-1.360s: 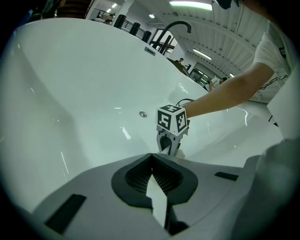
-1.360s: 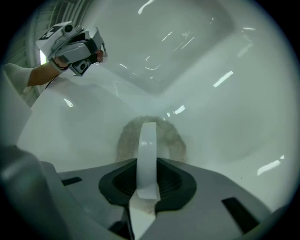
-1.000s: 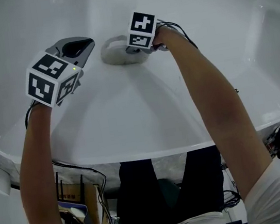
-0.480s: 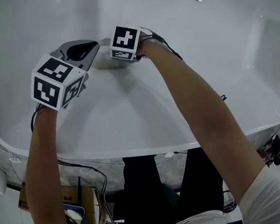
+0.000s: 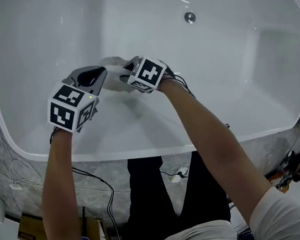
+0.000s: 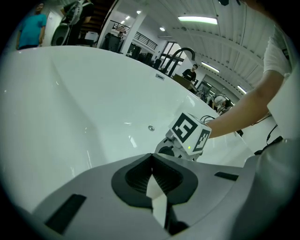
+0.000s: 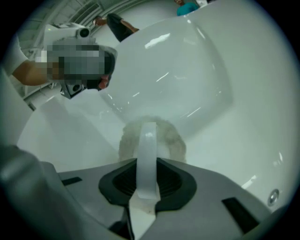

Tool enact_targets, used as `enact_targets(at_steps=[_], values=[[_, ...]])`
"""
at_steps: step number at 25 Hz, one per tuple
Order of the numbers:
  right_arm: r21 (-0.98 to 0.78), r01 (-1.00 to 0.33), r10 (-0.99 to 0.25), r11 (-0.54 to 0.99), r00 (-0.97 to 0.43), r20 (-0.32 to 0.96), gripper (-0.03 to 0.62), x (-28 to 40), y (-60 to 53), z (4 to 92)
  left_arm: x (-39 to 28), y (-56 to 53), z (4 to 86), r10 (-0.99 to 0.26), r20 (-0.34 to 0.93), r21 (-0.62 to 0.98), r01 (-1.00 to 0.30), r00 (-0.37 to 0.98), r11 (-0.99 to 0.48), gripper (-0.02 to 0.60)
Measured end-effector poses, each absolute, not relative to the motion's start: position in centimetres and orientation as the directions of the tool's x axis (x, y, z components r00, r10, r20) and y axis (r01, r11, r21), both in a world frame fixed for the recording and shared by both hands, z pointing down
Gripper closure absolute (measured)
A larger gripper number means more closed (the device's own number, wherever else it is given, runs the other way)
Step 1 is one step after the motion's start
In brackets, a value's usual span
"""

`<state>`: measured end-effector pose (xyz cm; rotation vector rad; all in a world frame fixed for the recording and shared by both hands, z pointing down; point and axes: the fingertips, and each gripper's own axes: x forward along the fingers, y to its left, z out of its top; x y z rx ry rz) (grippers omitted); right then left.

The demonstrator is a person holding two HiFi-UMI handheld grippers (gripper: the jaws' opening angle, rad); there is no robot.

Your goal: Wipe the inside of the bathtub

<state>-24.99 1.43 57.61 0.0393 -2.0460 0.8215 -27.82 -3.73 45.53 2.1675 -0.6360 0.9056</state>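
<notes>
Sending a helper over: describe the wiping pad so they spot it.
In the white bathtub, look on the near sloping side, left of the middle. The wiping pad is round, fuzzy and greyish, clamped by a white strap in the right gripper; everything around is smooth.

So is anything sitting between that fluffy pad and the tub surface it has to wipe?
Nothing visible. The pad, held in the right tool, seems to lie directly against the bathtub wall; the left tool sits just beside it, not in between.

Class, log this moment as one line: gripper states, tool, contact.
left gripper: shut | right gripper: shut on pad | pad: against bathtub inner wall
</notes>
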Motion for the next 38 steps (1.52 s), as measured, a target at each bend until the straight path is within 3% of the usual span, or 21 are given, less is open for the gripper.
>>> enact_targets(at_steps=[10,20,27,38], values=[[-0.464,-0.569,-0.090,0.679,-0.692,0.716,0.500,-18.0,0.6,39.1,-24.1,-1.7,33.7,-0.273,0.677,0.444,-0.675,0.683,-0.590,0.569],[-0.360,-0.710,-0.351,0.605,-0.644,0.680,0.500,-7.6,4.8,24.1,-17.2,2.4,20.9,-0.380,0.620,0.411,-0.697,0.686,-0.588,0.569],[-0.313,-0.798,-0.571,0.515,-0.591,0.570,0.500,3.5,8.8,13.2,-10.2,6.0,11.9,-0.483,0.538,0.401,-0.713,0.691,-0.575,0.569],[-0.206,-0.842,-0.738,0.499,-0.538,0.407,0.500,18.5,19.4,-1.1,-0.8,17.3,0.5,-0.582,0.471,0.318,-0.743,0.663,-0.589,0.569]])
